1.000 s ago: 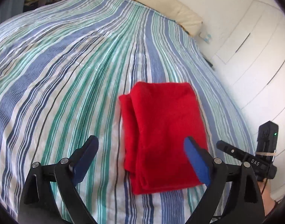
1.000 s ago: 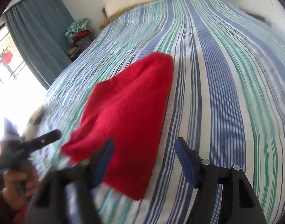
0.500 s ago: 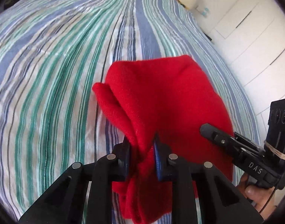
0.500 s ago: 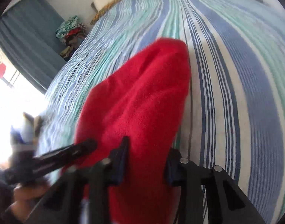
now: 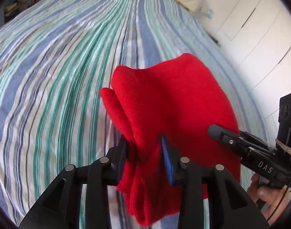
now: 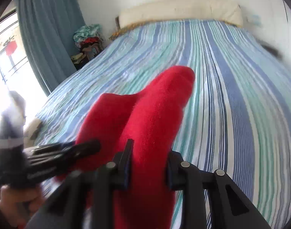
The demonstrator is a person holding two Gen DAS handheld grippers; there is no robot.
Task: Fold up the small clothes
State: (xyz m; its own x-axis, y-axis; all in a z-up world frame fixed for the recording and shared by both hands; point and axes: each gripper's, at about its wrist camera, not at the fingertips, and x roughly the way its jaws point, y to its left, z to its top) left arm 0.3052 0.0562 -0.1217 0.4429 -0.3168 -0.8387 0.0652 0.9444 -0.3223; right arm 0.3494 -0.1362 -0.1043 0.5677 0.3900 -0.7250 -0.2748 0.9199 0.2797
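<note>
You have the red cloth [image 5: 176, 103] already doubled into a thick, layered bundle, so the early folds look done; what seems left is one more fold over and laying it flat on the striped bedspread [image 5: 59, 76]. Right now its near edge is raised off the bed while the far end droops toward the stripes.

Your left gripper [image 5: 145, 152] has its jaws around the near left corner, a bunched wad of fabric filling the gap between the pads, and the jaws are easing apart slightly (the cloth has not dropped out). Your right gripper [image 6: 148, 162] pinches the near right corner, with red fabric packed between its jaws and spilling out below them.
</note>
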